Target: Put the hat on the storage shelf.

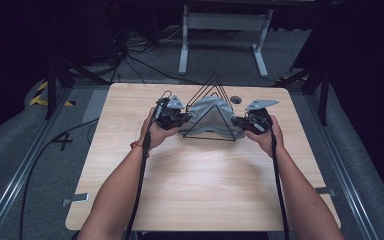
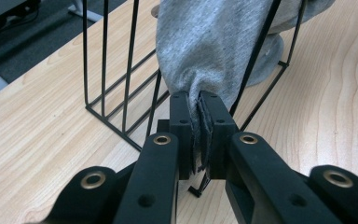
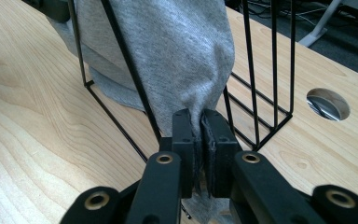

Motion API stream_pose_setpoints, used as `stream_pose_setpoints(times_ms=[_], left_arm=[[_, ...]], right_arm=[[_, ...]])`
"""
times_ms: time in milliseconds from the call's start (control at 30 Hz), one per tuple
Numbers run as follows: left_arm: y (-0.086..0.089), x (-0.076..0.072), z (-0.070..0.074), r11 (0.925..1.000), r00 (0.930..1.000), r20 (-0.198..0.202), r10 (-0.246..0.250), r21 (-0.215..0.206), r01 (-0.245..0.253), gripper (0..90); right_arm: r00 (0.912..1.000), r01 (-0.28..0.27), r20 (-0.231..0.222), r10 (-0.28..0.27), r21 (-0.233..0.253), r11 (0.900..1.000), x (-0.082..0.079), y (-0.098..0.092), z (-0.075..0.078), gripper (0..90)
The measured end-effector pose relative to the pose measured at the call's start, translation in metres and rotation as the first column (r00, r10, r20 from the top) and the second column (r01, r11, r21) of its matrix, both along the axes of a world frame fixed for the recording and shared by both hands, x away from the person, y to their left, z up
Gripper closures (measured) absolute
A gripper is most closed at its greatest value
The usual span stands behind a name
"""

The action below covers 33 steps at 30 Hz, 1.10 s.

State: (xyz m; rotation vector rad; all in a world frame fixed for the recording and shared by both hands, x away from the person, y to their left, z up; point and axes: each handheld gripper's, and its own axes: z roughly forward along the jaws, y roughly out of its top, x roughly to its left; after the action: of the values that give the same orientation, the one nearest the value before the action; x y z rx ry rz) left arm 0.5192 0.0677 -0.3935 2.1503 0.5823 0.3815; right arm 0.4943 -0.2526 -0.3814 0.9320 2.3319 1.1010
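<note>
tongs on our left (image 1: 180, 118) are clamped on one end of the grey cloth (image 1: 209, 116), which drapes over the wire rack (image 1: 211, 85) mid-bench (image 1: 190, 185); our right tongs (image 1: 240, 122) pinch the other end, likely to keep it spread.

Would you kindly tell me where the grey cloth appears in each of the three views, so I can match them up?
High view: the grey cloth is draped over the black wire rack at the table's far centre, between both grippers.
Left gripper view: the cloth hangs from top centre down into the shut jaws.
Right gripper view: it hangs from top centre into the shut jaws.
Shared landmark: the wire rack's slanted black rods crossing the cloth.
</note>
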Motion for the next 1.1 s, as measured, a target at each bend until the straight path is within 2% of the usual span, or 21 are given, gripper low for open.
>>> stream_pose_setpoints(times_ms=[133, 300, 500, 633, 833, 1100], left_arm=[[0.001, -0.001, 0.0, 0.9998, 0.9999, 0.003, 0.016, -0.011, -0.016, 84.2], [0.006, -0.006, 0.009, 0.9995, 0.999, 0.033, 0.029, 0.007, -0.03, 81.1], [0.014, -0.013, 0.016, 0.9995, 0.9987, 0.039, 0.032, -0.006, -0.032, 80.2], [0.02, -0.022, 0.022, 0.9997, 0.9977, 0.066, 0.017, 0.015, -0.018, 79.9], [0.031, -0.037, 0.024, 0.9987, 0.9968, 0.079, 0.005, 0.05, -0.009, 80.0], [0.053, -0.056, 0.019, 0.997, 0.9975, 0.068, 0.02, 0.074, -0.025, 79.7]], right_arm=[[1.0, 0.005, 0.002, -0.005, 0.004, 1.0, -0.001, 0.0, 0.001, 84.4], [0.9999, 0.007, 0.015, -0.007, 0.01, 1.0, -0.004, -0.002, 0.005, 82.9], [0.9994, 0.01, 0.034, -0.011, 0.006, 1.0, -0.01, -0.005, 0.009, 81.3], [0.9987, 0.014, 0.05, -0.014, -0.001, 1.0, -0.015, -0.009, 0.015, 80.1], [0.9974, 0.023, 0.068, -0.022, -0.009, 1.0, -0.025, -0.018, 0.022, 79.5], [0.9965, 0.024, 0.081, -0.021, -0.034, 0.999, -0.042, -0.029, 0.027, 78.8]])
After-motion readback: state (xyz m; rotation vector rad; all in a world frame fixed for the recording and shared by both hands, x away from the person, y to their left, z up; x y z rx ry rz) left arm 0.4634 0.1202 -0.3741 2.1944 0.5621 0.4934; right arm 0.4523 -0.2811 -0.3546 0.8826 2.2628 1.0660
